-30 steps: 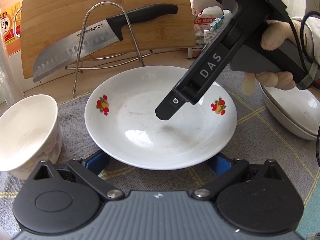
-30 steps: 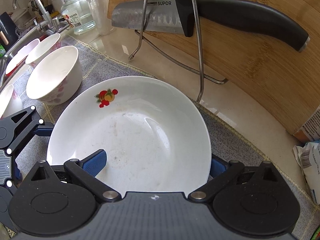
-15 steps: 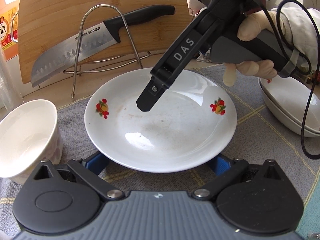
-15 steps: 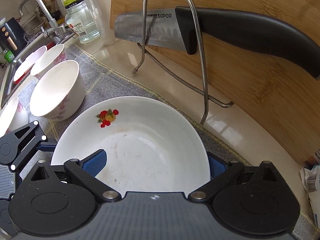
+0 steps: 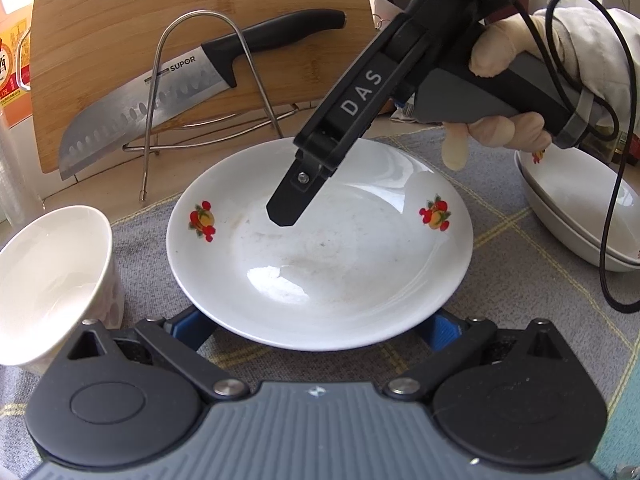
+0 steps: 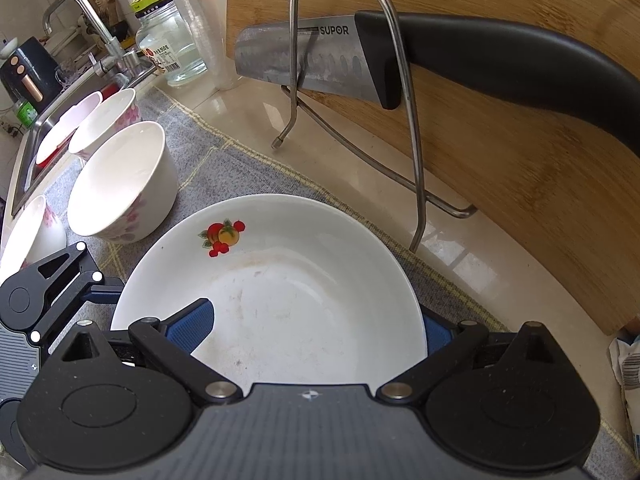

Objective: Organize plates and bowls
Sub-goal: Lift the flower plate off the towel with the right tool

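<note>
Left wrist view has the white fruit-print plate (image 5: 320, 248) on the grey checked mat (image 5: 520, 300), its near rim between the left gripper (image 5: 316, 326)'s spread blue pads (image 5: 440, 330), which lie under the rim at either side and do not clamp it. Above the plate hangs the right gripper (image 5: 286, 210), held by a gloved hand (image 5: 508, 80); compared with a second ago it has shifted left and farther back over the plate, and its tip now sits over the far left part of the well instead of the middle. From here only one of its fingers shows, so whether its jaws are apart cannot be told.

Right wrist view settles that: the right gripper (image 6: 316, 326) is wide apart, one blue pad (image 6: 192, 324) over the plate (image 6: 280, 280)'s inside, the other outside the rim. The plate has slid lower in this view than before, and the knife (image 6: 400, 60) on its wire rack (image 6: 400, 120) looms nearer.

Only this view shows the faucet (image 6: 92, 28), the glass jar (image 6: 168, 48) and a row of white bowls (image 6: 120, 184). Only the left view shows stacked plates (image 5: 580, 220) at right.
</note>
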